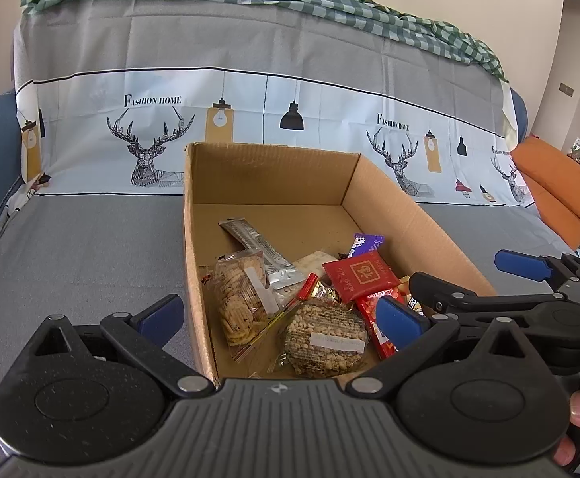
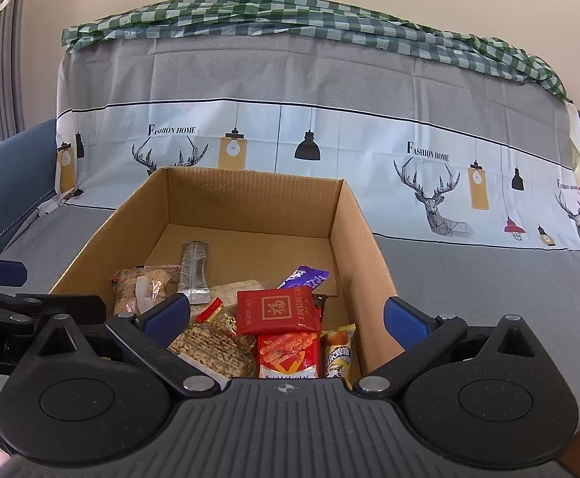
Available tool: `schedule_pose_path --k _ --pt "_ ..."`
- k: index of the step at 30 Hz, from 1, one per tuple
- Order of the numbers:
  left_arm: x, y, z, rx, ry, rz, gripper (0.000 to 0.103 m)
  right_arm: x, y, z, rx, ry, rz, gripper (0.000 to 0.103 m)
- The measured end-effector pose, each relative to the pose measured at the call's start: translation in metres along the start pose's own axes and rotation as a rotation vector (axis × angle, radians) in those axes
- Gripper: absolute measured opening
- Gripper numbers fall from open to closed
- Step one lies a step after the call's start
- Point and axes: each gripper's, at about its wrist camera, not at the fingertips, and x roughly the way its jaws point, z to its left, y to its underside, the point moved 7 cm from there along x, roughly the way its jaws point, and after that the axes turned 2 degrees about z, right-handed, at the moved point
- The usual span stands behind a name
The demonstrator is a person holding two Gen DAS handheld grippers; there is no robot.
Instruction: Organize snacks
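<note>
Here the left tongs [image 1: 282, 314] hung spread and empty over the cardboard box [image 1: 401, 199]; inside its near end lay the snacks [image 1: 290, 290], likely already gathered; right tongs [image 2: 288, 314] likewise spread, empty.

Brown box, grey deer-print cover

The cardboard box [image 2: 353, 235] was brown, the sofa cover [image 2: 469, 279] grey with deer, the cloth [image 2: 290, 16] at 12 o'clock green-checked.
</note>
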Motion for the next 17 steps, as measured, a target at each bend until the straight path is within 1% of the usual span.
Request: schedule_pose_path --k 10,17 --pt "0.0002 0.0011 -0.0002 0.000 0.001 -0.002 0.102 0.0001 0.0000 -0.0004 0.002 -0.001 0.002 0.102" --pt "-0.0017 -0.0002 -0.0027 0.006 0.012 -0.019 0.103 -0.0006 -0.0006 -0.0010 0.005 -0.001 0.001 0.102"
